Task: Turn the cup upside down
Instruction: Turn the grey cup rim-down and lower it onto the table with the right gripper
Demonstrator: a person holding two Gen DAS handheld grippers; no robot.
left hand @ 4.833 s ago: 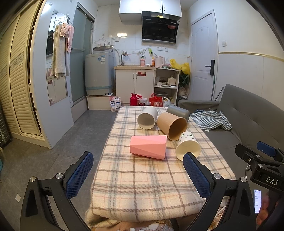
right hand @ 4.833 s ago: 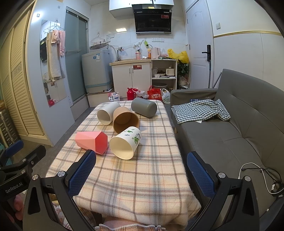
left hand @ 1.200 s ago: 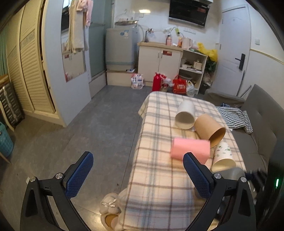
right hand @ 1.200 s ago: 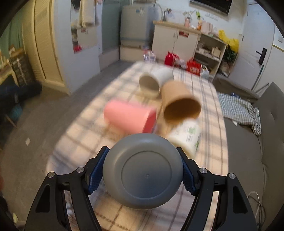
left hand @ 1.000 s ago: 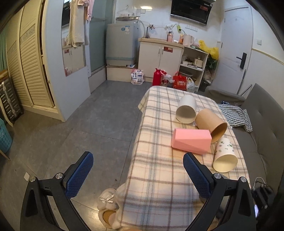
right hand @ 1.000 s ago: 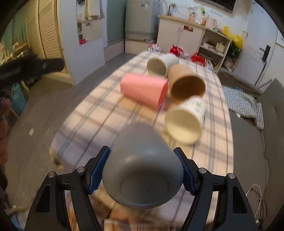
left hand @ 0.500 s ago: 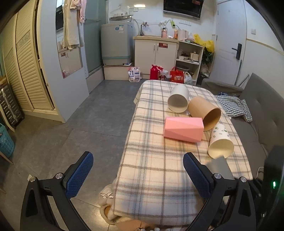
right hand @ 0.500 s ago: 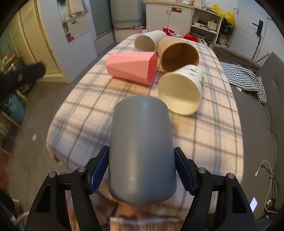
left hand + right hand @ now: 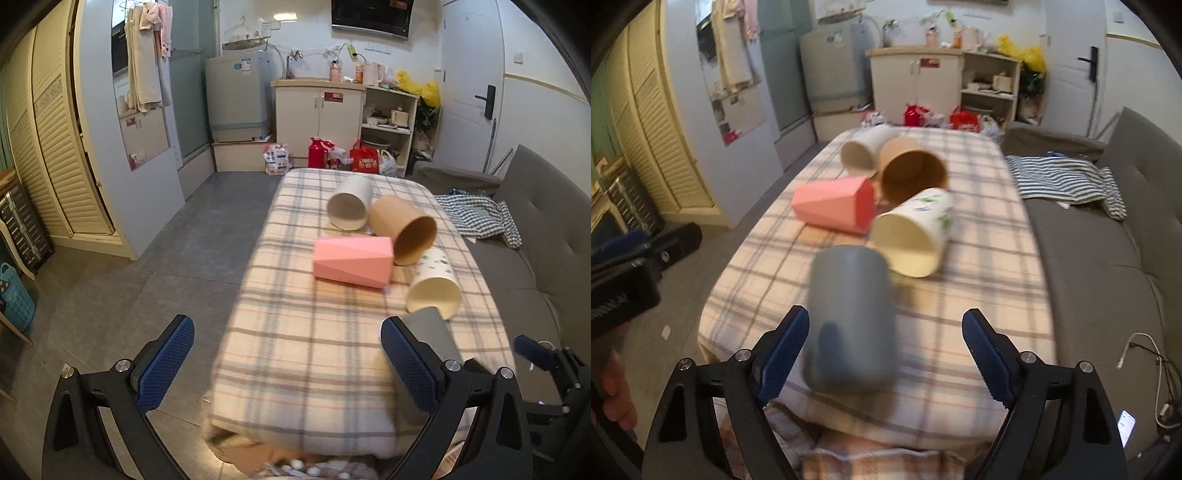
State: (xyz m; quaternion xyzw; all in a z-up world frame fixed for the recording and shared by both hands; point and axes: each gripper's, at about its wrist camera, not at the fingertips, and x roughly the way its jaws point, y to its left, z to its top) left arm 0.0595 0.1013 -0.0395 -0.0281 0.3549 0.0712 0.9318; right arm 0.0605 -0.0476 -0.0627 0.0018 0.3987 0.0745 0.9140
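A bench (image 9: 303, 354) covered with a cream plaid cloth (image 9: 990, 258) carries five cups. At the near end a grey cup (image 9: 849, 321) stands with its closed base up, and just beyond it a white cup with green leaf print (image 9: 916, 232) lies on its side, mouth toward the near edge. Farther along lie a pink faceted cup (image 9: 352, 261), a brown cup (image 9: 404, 229) and a plain white cup (image 9: 351, 212), all on their sides and close together.

Sofa (image 9: 535, 229) with checked cloth (image 9: 480, 218) right of table; washer (image 9: 236, 99), cabinet (image 9: 317, 110), door (image 9: 469, 85) behind.
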